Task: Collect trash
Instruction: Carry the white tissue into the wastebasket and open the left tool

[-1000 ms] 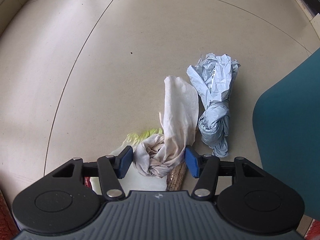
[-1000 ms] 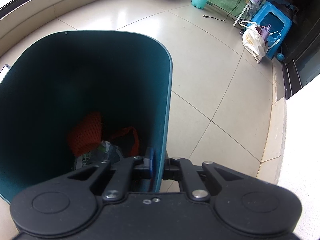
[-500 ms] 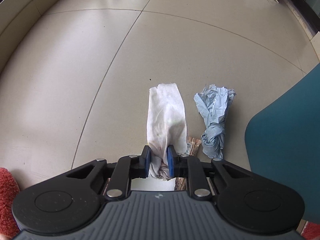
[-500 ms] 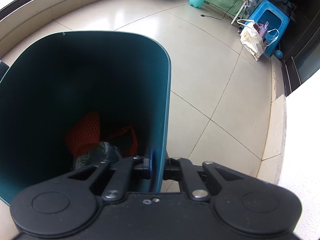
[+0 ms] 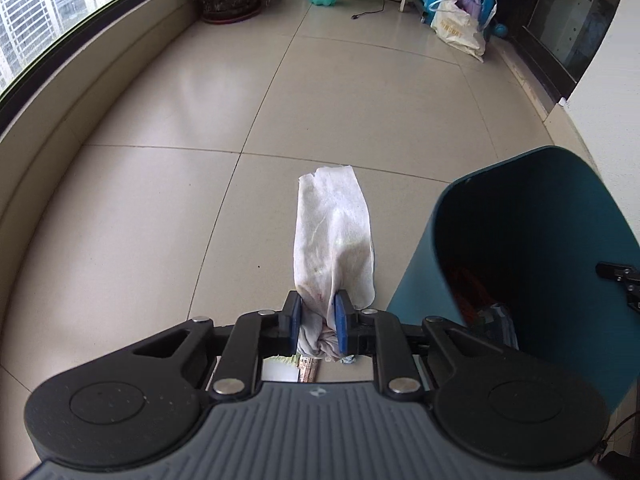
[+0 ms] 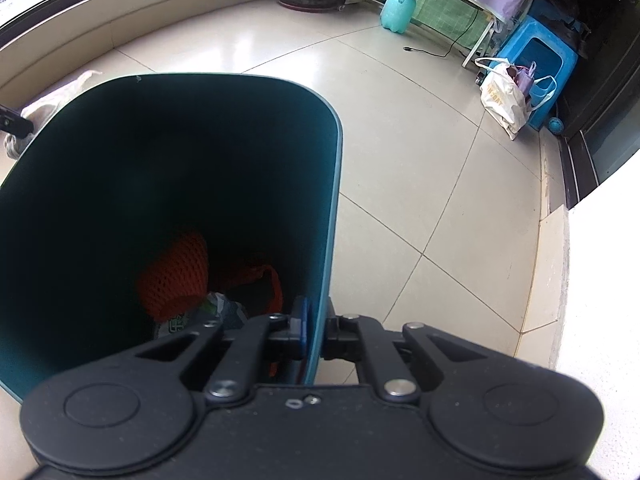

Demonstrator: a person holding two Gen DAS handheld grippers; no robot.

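A crumpled white wipe (image 5: 332, 240) hangs clamped at its twisted end between the blue pads (image 5: 294, 316) of the left gripper (image 5: 317, 318), its loose sheet trailing toward twelve o'clock above the tiled floor (image 5: 200, 208). At three o'clock stands the teal bin (image 5: 532, 248), tilted with its mouth facing the wipe; the wipe is near the rim but not yet over the opening. In the right wrist view, the right gripper (image 6: 314, 330) is clenched on the bin's wall (image 6: 326, 240), one pad inside and one outside, with orange netting (image 6: 176, 276) and a printed wrapper (image 6: 200, 316) already lying at the bottom.

The likeliest failure is the free sheet catching on the bin's near edge and draping outside when the grip is let go, since only the knotted end is pinched. A release made short of the mouth would drop the wipe back on the floor. The thin wall could also slip or twist in the right gripper's narrow pinch, tipping the bin and spilling the collected trash. A strip of brown packaging (image 5: 308, 370) shows below the left gripper, so the job appears unfinished.
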